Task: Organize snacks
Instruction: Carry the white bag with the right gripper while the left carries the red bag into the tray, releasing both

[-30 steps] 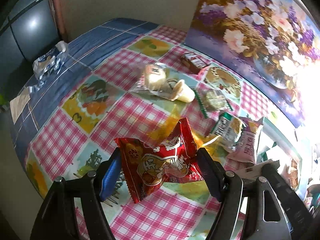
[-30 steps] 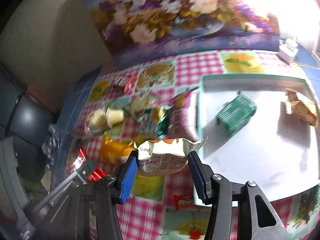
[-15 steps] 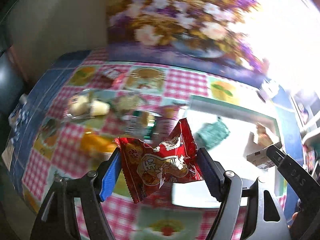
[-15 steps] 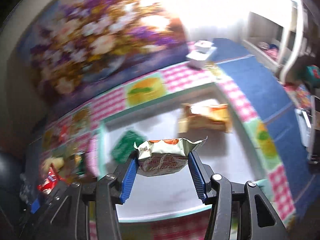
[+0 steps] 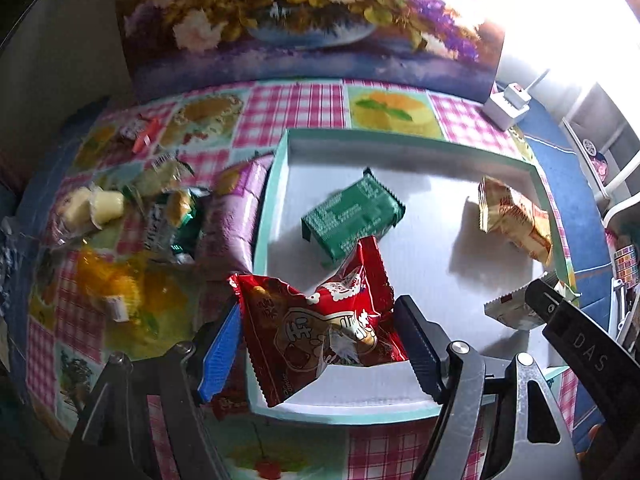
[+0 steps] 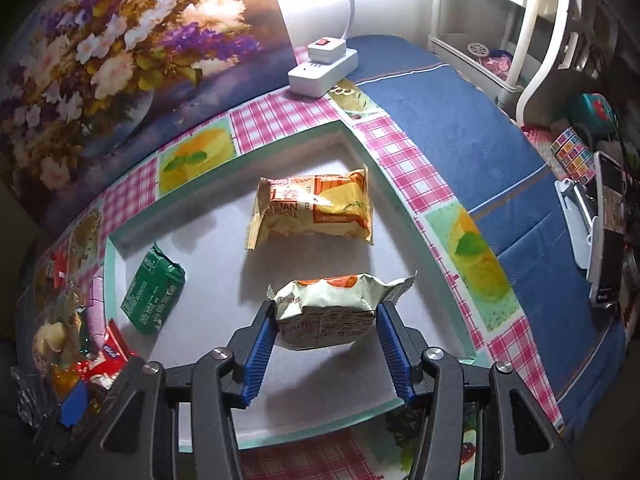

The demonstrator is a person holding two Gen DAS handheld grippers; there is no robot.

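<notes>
My left gripper [image 5: 320, 340] is shut on a red snack packet [image 5: 320, 316], hanging over the near left corner of the white tray [image 5: 280, 152] with the mint rim. My right gripper [image 6: 326, 336] is shut on a pale green and white snack packet [image 6: 332, 312] above the tray's [image 6: 440, 256] near middle. Inside the tray lie a green packet [image 5: 352, 216] [image 6: 154, 296] and a yellow-orange packet [image 5: 512, 216] [image 6: 312, 208]. Left of the tray, loose snacks [image 5: 160, 216] lie on the checked tablecloth, among them two pale cups [image 5: 94, 206] and a yellow jelly pack [image 5: 108, 280].
A flower painting [image 5: 300, 12] leans at the back. A white power strip [image 6: 322, 68] [image 5: 506, 106] stands behind the tray. A pink-purple packet [image 5: 232, 220] lies against the tray's left rim. Right of the tray is blue cloth [image 6: 460, 112], then a white rack [image 6: 520, 20].
Both grippers have swept rightward from the snack pile to over the tray, each keeping its packet. The views have rolled, so the tray now fills the middle.
</notes>
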